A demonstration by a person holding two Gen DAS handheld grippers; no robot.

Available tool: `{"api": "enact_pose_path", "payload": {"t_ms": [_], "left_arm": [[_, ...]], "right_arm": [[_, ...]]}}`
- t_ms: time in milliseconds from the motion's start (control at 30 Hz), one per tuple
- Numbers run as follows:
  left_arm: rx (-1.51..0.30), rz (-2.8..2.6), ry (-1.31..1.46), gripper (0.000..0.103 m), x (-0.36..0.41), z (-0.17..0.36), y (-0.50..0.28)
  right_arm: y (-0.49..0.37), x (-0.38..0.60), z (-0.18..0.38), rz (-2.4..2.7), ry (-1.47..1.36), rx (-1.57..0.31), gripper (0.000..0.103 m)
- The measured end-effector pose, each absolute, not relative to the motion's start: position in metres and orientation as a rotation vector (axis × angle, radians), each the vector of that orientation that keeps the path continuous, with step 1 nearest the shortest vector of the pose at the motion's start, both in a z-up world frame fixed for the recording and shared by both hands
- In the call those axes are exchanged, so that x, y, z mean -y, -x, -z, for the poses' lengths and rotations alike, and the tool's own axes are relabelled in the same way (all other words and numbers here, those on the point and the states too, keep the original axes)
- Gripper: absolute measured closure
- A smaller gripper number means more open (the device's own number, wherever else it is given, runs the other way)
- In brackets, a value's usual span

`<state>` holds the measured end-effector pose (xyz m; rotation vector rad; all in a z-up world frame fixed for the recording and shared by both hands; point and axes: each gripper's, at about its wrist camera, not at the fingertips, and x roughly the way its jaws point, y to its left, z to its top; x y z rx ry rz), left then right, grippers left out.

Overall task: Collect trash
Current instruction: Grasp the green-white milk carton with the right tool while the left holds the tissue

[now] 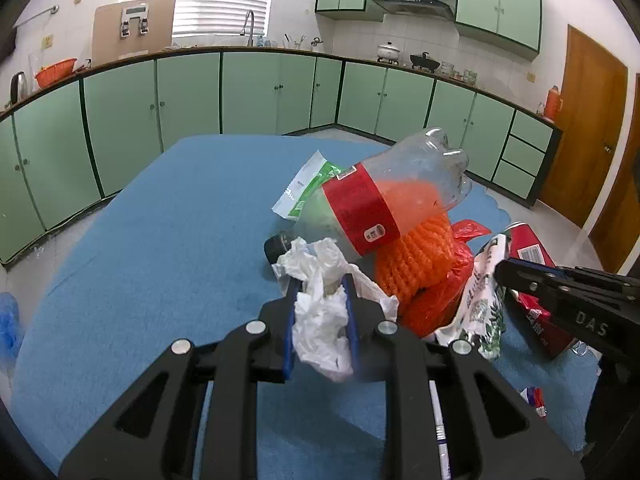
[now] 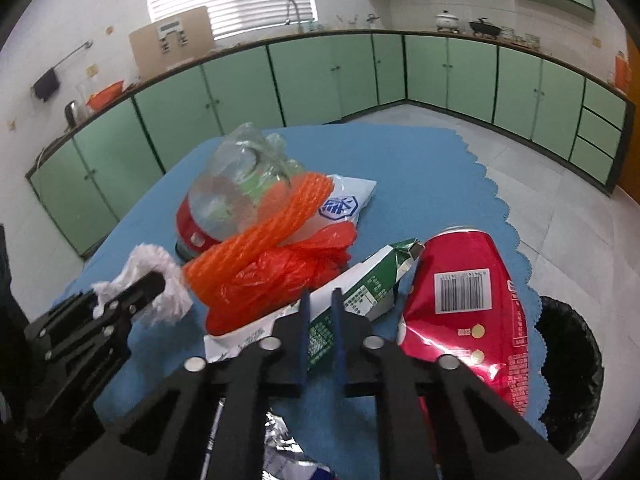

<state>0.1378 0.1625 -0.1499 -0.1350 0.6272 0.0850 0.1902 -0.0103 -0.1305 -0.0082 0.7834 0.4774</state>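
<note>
Gripping crumpled white tissue (image 1: 320, 320), the left tool (image 1: 322, 300) sits beside the trash pile on the blue bench (image 1: 160, 240) — right tool (image 2: 320, 312) clamped on the green-and-white carton (image 2: 356, 292).

Your left gripper (image 1: 322, 300): matte black linkage arms, four round silver pivot pins, and two slim blue fingers (image 1: 291, 320). Your right gripper (image 2: 320, 312) is built alike, black with silver pins and blue fingers (image 2: 305, 320). Seen from your left camera, its black body carries the raised letters "DAS".
</note>
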Motion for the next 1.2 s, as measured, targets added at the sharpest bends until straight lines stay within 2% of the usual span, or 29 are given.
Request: {"api": "enact_pose_path", "payload": {"t_ms": [167, 233, 400, 733, 1000, 1200], "left_arm": [[-0.63, -0.086, 0.137, 0.084, -0.162, 0.15, -0.138], [-0.631, -0.083, 0.129, 0.084, -0.161, 0.15, -0.138], [-0.626, -0.093, 0.121, 0.084, -0.163, 0.149, -0.135], [-0.611, -0.109, 0.11, 0.084, -0.164, 0.144, -0.132], [-0.606, -0.109, 0.116, 0.084, -0.163, 0.144, -0.131], [-0.603, -0.098, 0.119, 0.084, -0.158, 0.144, -0.13]], "right_arm": [[-0.189, 0.013, 0.127, -0.466, -0.006, -0.809, 0.094], [-0.189, 0.013, 0.126, -0.457, -0.016, -0.818, 0.082], [-0.187, 0.008, 0.133, -0.426, -0.068, -0.864, 0.062], [-0.18, -0.008, 0.147, -0.376, -0.078, -0.892, 0.04], [-0.174, -0.002, 0.142, -0.353, -0.009, -0.903, 0.039], [-0.175, 0.002, 0.147, -0.375, -0.07, -0.937, 0.039]]}}
